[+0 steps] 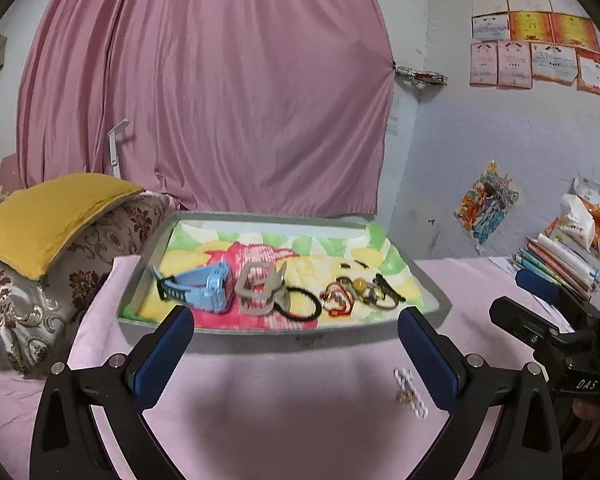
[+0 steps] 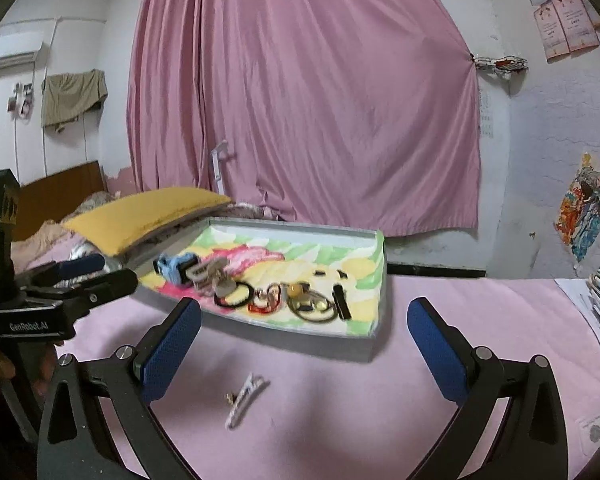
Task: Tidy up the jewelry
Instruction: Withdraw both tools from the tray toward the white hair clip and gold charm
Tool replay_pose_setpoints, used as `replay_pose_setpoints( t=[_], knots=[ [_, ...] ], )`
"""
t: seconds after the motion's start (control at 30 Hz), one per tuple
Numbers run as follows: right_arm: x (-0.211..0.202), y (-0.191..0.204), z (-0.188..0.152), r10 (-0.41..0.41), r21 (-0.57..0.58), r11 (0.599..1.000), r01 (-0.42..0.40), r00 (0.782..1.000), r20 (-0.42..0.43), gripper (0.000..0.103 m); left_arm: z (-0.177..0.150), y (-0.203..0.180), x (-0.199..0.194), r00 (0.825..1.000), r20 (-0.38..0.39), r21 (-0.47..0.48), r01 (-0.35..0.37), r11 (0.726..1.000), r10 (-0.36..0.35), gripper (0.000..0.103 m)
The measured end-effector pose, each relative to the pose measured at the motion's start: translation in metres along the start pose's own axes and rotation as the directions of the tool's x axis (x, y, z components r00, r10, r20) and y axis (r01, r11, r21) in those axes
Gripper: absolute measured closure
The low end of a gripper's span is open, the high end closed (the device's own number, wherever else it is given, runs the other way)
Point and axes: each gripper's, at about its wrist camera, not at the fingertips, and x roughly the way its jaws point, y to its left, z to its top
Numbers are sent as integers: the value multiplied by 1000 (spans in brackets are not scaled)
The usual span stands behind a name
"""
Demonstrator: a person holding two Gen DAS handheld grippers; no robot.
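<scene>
A grey tray (image 1: 260, 342) lined with a bright cloth sits on the pink bedsheet (image 1: 300, 420). In it lie a blue watch (image 1: 208, 288), a beige claw clip (image 1: 260, 288), a black hair tie (image 1: 300, 302), a red bracelet (image 1: 336, 298), an amber bead piece (image 1: 360, 283) and a black clip (image 2: 340, 300). A white beaded hair clip (image 2: 246, 398) lies on the sheet in front of the tray (image 2: 300, 334), also seen blurred as the hair clip (image 1: 410, 394). My left gripper (image 1: 296, 320) and right gripper (image 2: 306, 308) both stand open and hold nothing, short of the tray's front wall.
A yellow pillow (image 1: 48, 216) on a floral pillow (image 1: 28, 304) lies left of the tray. Stacked books and papers (image 1: 560, 256) fill the right side. A pink curtain (image 1: 220, 100) hangs behind. The right gripper's body (image 1: 540, 332) shows beside the left one.
</scene>
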Motion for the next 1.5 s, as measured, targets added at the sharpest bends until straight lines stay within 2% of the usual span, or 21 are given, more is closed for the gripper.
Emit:
replay_pose_setpoints(
  t=[0.17, 0.33, 0.7, 0.97, 1.13, 1.5],
  knots=[
    [1, -4, -11, 4, -12, 1000, -5, 997, -78, 2, -12, 1, 2, 999, -53, 0, 6, 1000, -6, 1],
    [10, 1, -22, 27, -45, 998, -36, 984, -175, 2, -21, -1, 9, 994, -105, 7, 9, 1000, -8, 1],
    [30, 14, -41, 44, -97, 992, -81, 942, -333, 2, -34, 0, 27, 976, -220, 6, -4, 1000, 5, 1],
    [50, 22, -46, -12, -153, 986, -60, 903, -428, 2, -36, 0, 33, 966, -257, -2, -1, 1000, 1, 1],
    [58, 17, -46, -34, -158, 987, -43, 890, -455, 2, -37, -1, 38, 960, -280, -6, 14, 1000, -15, 1],
    [67, -2, -40, -33, -138, 990, -37, 881, -472, 2, -38, -14, 46, 942, -325, 18, 95, 995, -84, 1]
  ],
)
